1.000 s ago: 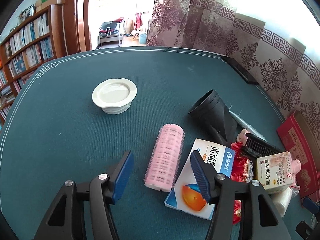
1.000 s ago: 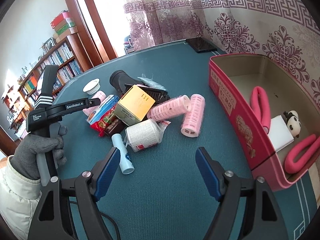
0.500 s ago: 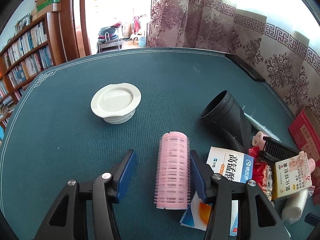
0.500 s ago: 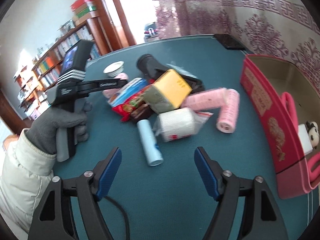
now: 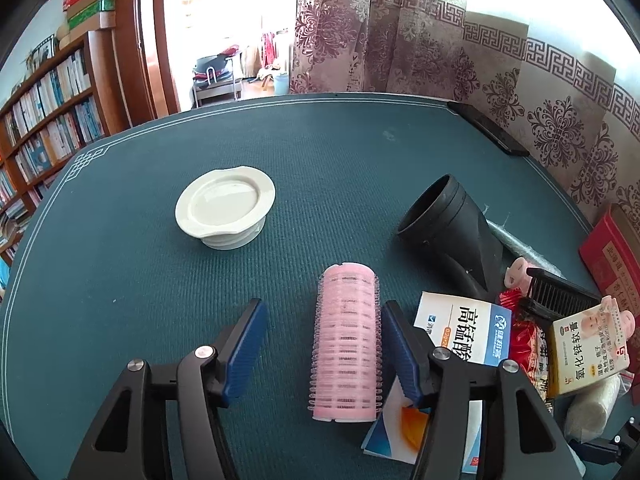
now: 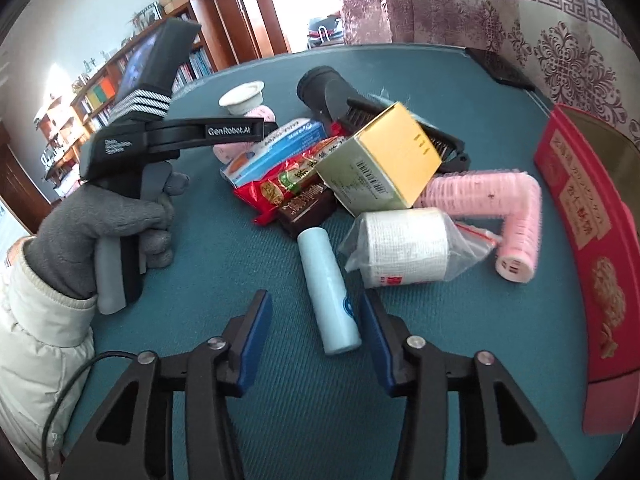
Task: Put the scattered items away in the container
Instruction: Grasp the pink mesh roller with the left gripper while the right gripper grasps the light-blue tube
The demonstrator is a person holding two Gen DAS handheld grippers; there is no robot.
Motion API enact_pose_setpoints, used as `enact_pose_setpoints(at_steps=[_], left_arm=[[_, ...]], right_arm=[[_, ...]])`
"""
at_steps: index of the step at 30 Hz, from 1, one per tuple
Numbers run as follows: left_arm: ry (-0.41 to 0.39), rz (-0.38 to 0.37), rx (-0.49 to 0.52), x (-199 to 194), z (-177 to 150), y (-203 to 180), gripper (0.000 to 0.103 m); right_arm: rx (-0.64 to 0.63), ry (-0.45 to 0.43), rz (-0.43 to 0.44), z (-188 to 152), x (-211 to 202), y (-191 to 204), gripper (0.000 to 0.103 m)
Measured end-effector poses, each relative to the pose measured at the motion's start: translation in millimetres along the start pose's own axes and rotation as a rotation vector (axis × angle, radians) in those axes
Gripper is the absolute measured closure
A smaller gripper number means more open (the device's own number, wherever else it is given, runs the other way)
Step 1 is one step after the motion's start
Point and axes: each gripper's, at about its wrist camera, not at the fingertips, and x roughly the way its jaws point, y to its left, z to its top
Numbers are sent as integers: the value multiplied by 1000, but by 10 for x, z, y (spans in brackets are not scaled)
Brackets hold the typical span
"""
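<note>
Left claw [image 5: 322, 340]: held wide, blue pads either side of a pink hair roller [image 5: 346, 342] lying on the green desk [image 5: 160, 280]. Right pad touching or just beside the roller; left pad apart from it.
- Ahead and to the left: white round lid [image 5: 226, 206].
- Ahead and to the right: black dryer nozzle [image 5: 448, 230].
- Just right of the right pad: blue-and-white medicine box [image 5: 466, 332], then a small ointment box [image 5: 588, 354].

Right claw [image 6: 316, 332]: spread, not gripping; a pale blue tube [image 6: 328, 292] lies between the pads, its near end close to the right pad.
- Left: gloved hand [image 6: 100, 232] on the other tool's handle.
- Ahead: red snack packet [image 6: 284, 184], yellow-topped box [image 6: 380, 156].
- Ahead and to the right: bagged white roll [image 6: 404, 246], two more pink rollers [image 6: 500, 208] joined in an L.
- Far right: red container [image 6: 592, 240], its interior barely in view.
</note>
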Motion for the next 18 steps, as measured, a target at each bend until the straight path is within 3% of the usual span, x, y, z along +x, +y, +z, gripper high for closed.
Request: enact_pose_setpoints(at_steps=[2, 7, 9, 11, 14, 18], left_arm=[[4, -6, 9, 7, 4, -17, 35], [4, 4, 20, 10, 3, -38, 35], [-1, 24, 20, 3, -1, -39, 45], [-15, 14, 18, -25, -10, -30, 72], [-23, -23, -17, -61, -28, 40, 72], [-15, -64, -76, -133, -93, 157, 72]], right_arm=[[-42, 2, -38, 14, 25, 74, 54], [-107, -21, -107, -30, 47, 191, 55], [-100, -28, -105, -35, 41, 177, 56], [-83, -35, -109, -49, 24, 128, 63], [-42, -36, -96, -47, -7, 58, 82], [46, -21, -24, -47, -69, -68, 82]])
